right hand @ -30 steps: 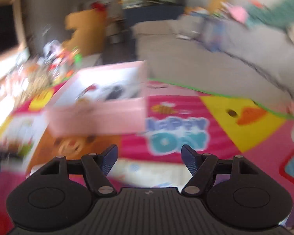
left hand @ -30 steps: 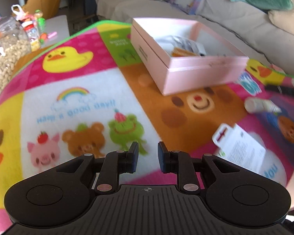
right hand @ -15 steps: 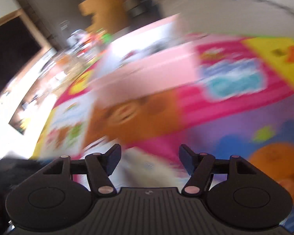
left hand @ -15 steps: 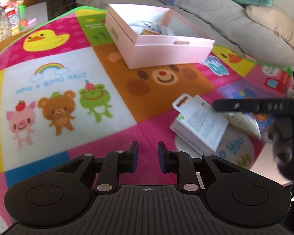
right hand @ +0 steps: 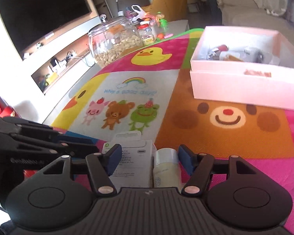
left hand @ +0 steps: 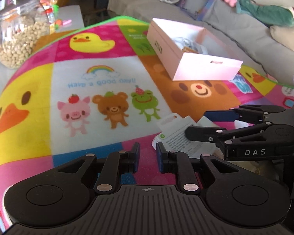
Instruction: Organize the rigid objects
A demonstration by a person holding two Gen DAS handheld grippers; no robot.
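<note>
Since the white retail package [right hand: 131, 156] lies flat on the cartoon play mat [right hand: 225, 137], well short of the pink box [right hand: 245, 84], it is probably the item in hand. It looks like stiff card with a hang tab at its far end: likely light and rigid, smooth-faced, so it may slide under a shallow pinch. Best hold, as I judge it, is across the two long edges near mid-length, not on the thin tab.

Touching or just beside its right edge lies a pale tube [right hand: 165, 166] with a clear cap, probably plastic, round, apt to roll; grip across the body.

The right gripper [right hand: 148, 155] is spread wide, its fingers bracketing both package and tube, pinching nothing. The left gripper [left hand: 148, 153] is nearly pressed together with a narrow gap, empty, just to the left of the package.

Pink box is open-topped and already holds several small items; contents unclear. Left of the box and farther off, a glass jar [right hand: 115, 39] of pale nuts or pellets.
</note>
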